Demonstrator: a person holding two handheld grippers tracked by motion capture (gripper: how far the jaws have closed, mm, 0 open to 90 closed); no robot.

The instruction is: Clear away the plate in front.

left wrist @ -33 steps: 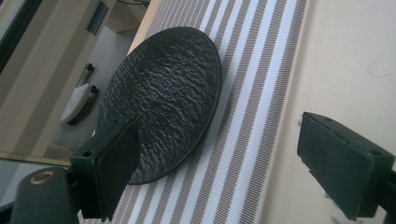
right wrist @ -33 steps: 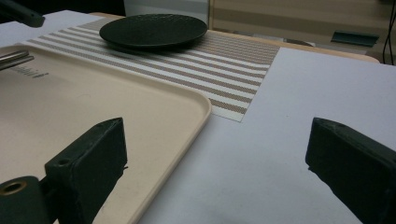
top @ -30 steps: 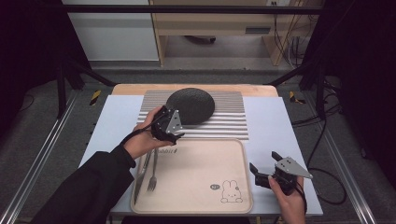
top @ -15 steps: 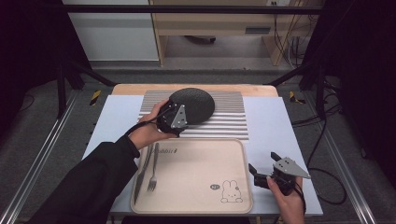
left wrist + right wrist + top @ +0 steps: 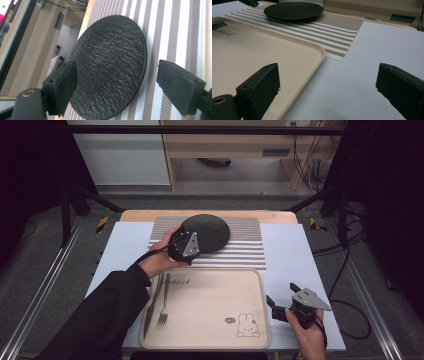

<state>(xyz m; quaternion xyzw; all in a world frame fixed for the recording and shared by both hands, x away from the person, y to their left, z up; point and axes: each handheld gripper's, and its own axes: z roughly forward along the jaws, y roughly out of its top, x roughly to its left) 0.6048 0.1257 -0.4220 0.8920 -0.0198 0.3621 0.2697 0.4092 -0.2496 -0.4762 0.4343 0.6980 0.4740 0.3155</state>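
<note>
A round black textured plate (image 5: pixel 209 231) lies on a grey striped mat (image 5: pixel 240 245) at the back of the table. My left gripper (image 5: pixel 190 242) is at the plate's near left edge, turned on its side. In the left gripper view its jaws stand wide apart with the plate (image 5: pixel 110 67) between them, and neither pad (image 5: pixel 66 85) presses on it. My right gripper (image 5: pixel 283 295) rests open near the front right of the table, beside the corner of a beige tray (image 5: pixel 200 320). Nothing sits between its jaws (image 5: pixel 327 85).
A fork (image 5: pixel 164 302) and a knife (image 5: pixel 151 307) lie on the tray's left side; a rabbit drawing (image 5: pixel 246 325) is at its front right. The tray's rim (image 5: pixel 312 65) curves past the right gripper's left jaw. A pale blue table sheet (image 5: pixel 290 255) lies under everything.
My left gripper has moved away from the tray toward the plate, and now its jaws flank the plate's edge. The right gripper has stayed where it was.
</note>
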